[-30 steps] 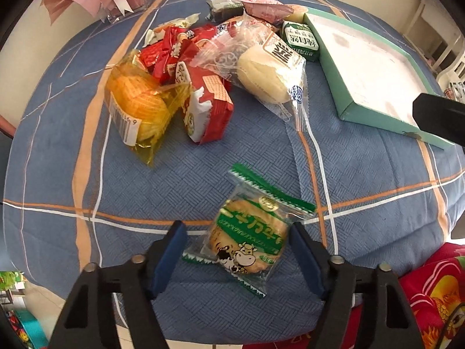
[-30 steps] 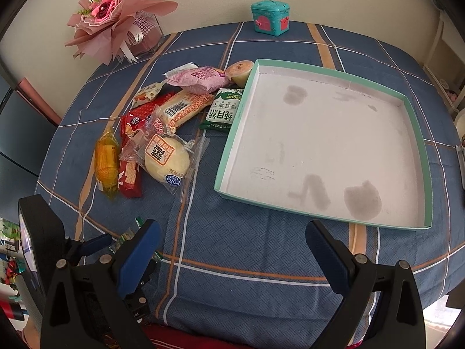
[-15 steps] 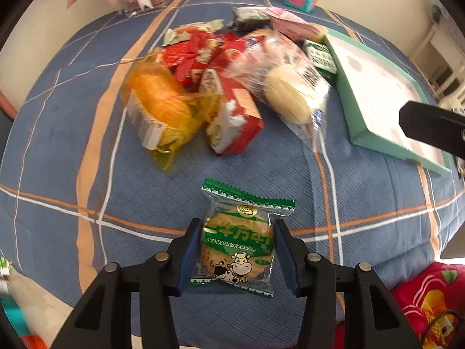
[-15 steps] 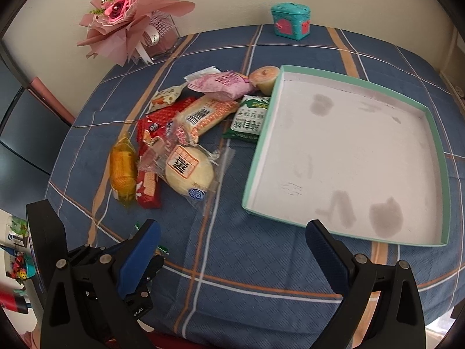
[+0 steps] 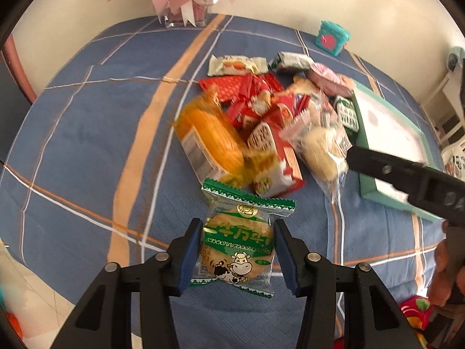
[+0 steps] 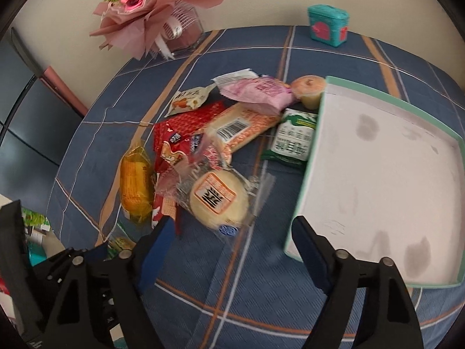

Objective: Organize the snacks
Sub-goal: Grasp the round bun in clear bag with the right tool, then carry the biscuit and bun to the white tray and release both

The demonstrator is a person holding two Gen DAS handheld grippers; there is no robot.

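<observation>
Left gripper (image 5: pixel 237 248) is clamped on the green cow-print biscuit packet (image 5: pixel 239 242), blue pads pressed to both flat sides of the wrapper, and the packet looks lifted just clear of the cloth near the table's near edge, though contact underneath is hard to judge. Gripping across the middle makes sense: the crimped ends are floppy, the round biscuit inside gives the pads something firm. The right gripper (image 6: pixel 232 250) hangs with its jaws wide apart and nothing between them, hovering over the blue checked tablecloth (image 6: pixel 203 285) between the snack pile and the teal tray (image 6: pixel 302 192). That tray sits toward the table's right edge, white floor bare, so it reads as the destination. The pile lies just left of it: the round white bun in clear wrap (image 6: pixel 219 200) nearest the open jaws, the yellow packet (image 6: pixel 135 186) and red packets (image 6: pixel 180 136) overlapping behind, the green-and-white pouch (image 6: pixel 293 139) touching the tray's wall. My call: the biscuit goes across to the tray first, and the bun's slippery loose film could slide when grabbed.
</observation>
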